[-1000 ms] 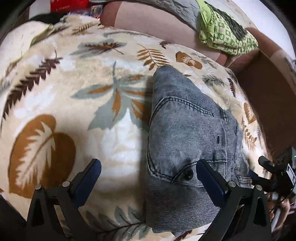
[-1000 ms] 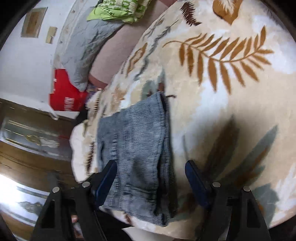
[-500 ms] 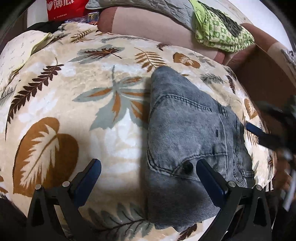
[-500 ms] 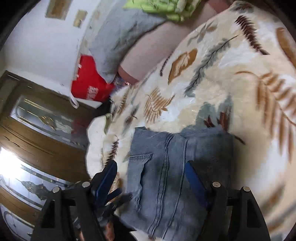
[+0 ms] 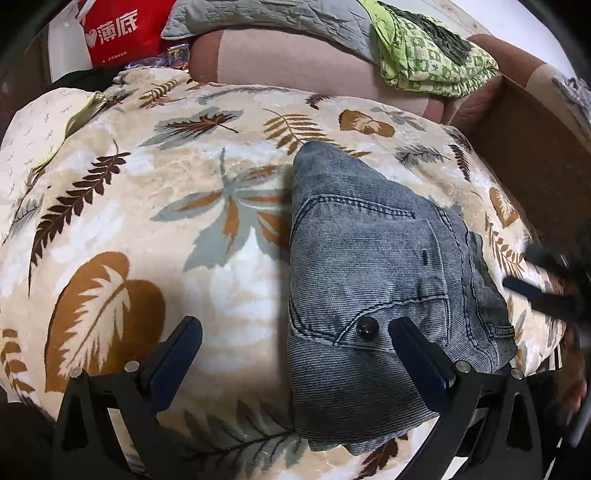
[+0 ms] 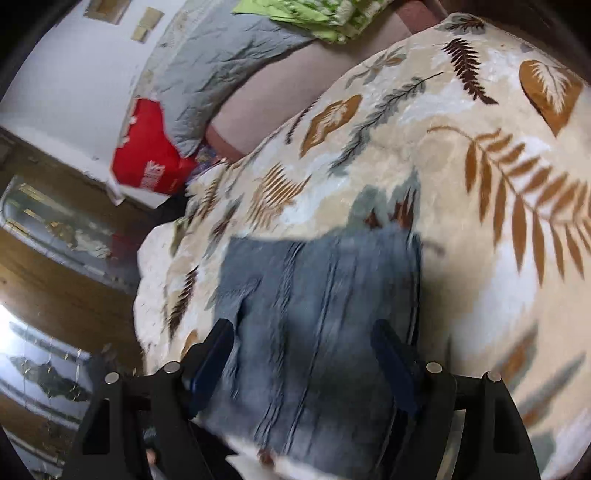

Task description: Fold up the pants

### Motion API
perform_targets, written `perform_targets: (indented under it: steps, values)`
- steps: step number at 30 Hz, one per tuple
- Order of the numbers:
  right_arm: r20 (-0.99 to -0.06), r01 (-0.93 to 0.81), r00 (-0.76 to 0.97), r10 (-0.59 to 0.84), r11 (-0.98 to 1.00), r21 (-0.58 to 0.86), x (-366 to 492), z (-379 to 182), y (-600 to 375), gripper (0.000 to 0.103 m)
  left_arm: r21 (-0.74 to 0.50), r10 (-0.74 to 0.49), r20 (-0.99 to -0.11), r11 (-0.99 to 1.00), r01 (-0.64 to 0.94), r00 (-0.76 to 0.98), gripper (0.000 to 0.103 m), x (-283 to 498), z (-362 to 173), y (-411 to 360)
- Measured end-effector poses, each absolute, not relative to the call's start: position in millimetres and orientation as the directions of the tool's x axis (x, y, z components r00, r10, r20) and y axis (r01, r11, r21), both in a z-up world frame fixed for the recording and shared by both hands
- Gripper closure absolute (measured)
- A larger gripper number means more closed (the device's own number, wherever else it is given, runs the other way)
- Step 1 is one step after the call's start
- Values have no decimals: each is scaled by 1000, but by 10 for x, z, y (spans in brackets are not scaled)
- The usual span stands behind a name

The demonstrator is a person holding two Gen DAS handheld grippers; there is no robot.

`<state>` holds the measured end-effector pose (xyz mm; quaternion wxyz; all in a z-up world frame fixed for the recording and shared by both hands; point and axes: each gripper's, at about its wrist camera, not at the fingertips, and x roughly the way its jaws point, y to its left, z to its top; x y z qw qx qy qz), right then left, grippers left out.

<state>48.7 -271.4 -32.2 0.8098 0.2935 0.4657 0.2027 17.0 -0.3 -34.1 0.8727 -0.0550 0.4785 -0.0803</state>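
Note:
The folded grey denim pants (image 5: pixel 373 266) lie in a compact stack on the leaf-patterned blanket (image 5: pixel 155 206), a black button showing near the front. My left gripper (image 5: pixel 295 343) is open and empty, hovering just above the blanket, its right finger over the pants' near edge. My right gripper (image 6: pixel 303 350) is open and empty above the pants (image 6: pixel 317 306), seen blurred. The right gripper (image 5: pixel 546 291) also shows blurred at the right edge of the left wrist view.
A brown sofa back (image 5: pixel 295 70) runs behind the blanket, with a grey quilt (image 5: pixel 280 18) and a green patterned cloth (image 5: pixel 428 55) on it. A red bag (image 5: pixel 122 33) stands at the far left. A wooden door (image 6: pixel 48 288) is left of the bed.
The left gripper has drawn back a little from the pants. The right gripper has swung and lifted away from the pants' edge. The pants have stayed folded in place.

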Motion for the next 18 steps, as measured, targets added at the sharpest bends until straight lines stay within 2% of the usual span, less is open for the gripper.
perform_targets:
  steps: [3, 4, 5, 10, 13, 15, 18]
  values:
    - [-594, -92, 411, 692, 680, 728, 309, -437, -2622, 22, -170, -183, -829, 983, 75, 528, 1, 172, -338, 3]
    - [-603, -95, 370, 707, 674, 732, 306, -546, -2578, 22, -169, -182, -831, 983, 73, 525, 1, 173, -341, 2]
    - [-652, -82, 328, 683, 708, 701, 365, -716, -2503, 22, -171, -184, -833, 983, 73, 522, 0, 170, -340, 2]
    - [-646, -91, 406, 646, 732, 675, 297, -462, -2490, 22, -162, -172, -832, 985, 65, 527, 0, 120, -331, 49]
    - [-606, -138, 390, 693, 695, 705, 255, -413, -2443, 20, -175, -176, -832, 983, 52, 526, 0, 116, -341, 89]
    - [-687, -126, 329, 648, 751, 648, 314, -638, -2347, 18, -191, -185, -833, 981, 44, 521, 0, 126, -351, 105]
    - [-656, -92, 345, 671, 720, 688, 325, -613, -2440, 19, -222, -214, -834, 974, 47, 508, 0, 126, -360, 149]
